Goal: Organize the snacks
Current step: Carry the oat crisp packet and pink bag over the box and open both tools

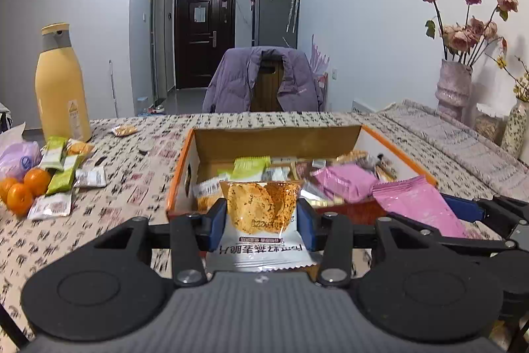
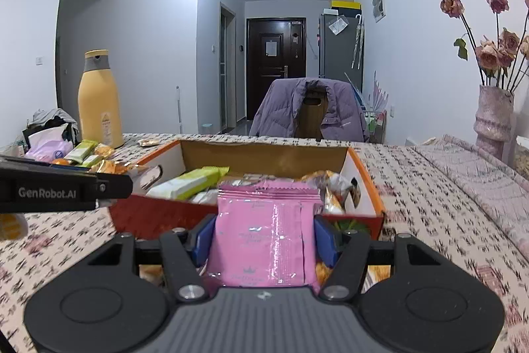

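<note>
**Both grippers loaded, snack box just ahead**

Left gripper (image 1: 261,217) clamped on cracker packet (image 1: 261,214) w/ orange-brown biscuit print, white lower half, blue pads pressing both sides. Right gripper (image 2: 264,235) clamped on pink packet (image 2: 264,237), glossy, held upright btwn pads. Both packets in front of the near wall of the orange-edged box (image 1: 185,164), not inside yet. Box open on patterned worktop (image 1: 139,187), already holding green bar (image 1: 249,167), another pink packet (image 1: 344,181) and mixed wrappers (labels too small to read). Left of box: loose pile of green bars (image 1: 61,177), white sachets (image 1: 51,205), oranges (image 1: 24,189), tall yellow bottle (image 1: 61,88) behind them. One small packet (image 1: 124,130) alone near far worktop edge. Vase w/ dried roses (image 1: 453,88) far right; chair w/ purple jacket (image 1: 264,81) beyond worktop.
</note>
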### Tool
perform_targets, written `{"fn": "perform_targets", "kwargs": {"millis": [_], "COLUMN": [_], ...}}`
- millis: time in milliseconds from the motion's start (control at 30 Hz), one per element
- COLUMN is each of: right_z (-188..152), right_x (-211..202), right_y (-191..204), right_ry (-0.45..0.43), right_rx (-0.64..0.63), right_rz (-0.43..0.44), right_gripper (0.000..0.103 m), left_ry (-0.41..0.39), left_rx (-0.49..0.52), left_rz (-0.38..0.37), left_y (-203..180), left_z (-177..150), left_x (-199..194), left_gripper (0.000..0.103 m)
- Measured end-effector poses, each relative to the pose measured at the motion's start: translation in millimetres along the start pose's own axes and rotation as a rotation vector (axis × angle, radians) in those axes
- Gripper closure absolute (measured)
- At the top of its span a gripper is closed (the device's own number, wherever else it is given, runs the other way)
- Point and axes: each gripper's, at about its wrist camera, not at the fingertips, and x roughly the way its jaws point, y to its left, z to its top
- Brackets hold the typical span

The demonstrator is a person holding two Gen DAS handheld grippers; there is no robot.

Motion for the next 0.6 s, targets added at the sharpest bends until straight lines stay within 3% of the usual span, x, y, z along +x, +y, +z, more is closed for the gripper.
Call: {"fn": "perform_targets", "kwargs": {"millis": [600], "right_z": [55], "right_x": [79], "right_y": [-13], "right_ry": [-0.018], "right_rx": [-0.029], "right_rz": [-0.025], "right_gripper": [0.042], "left_ry": [-0.019], "left_rx": [-0.021], "left_rz": [0.029], "left_y": [2], "left_z": [56], "left_x": [77], "left_gripper": [0.058]}}
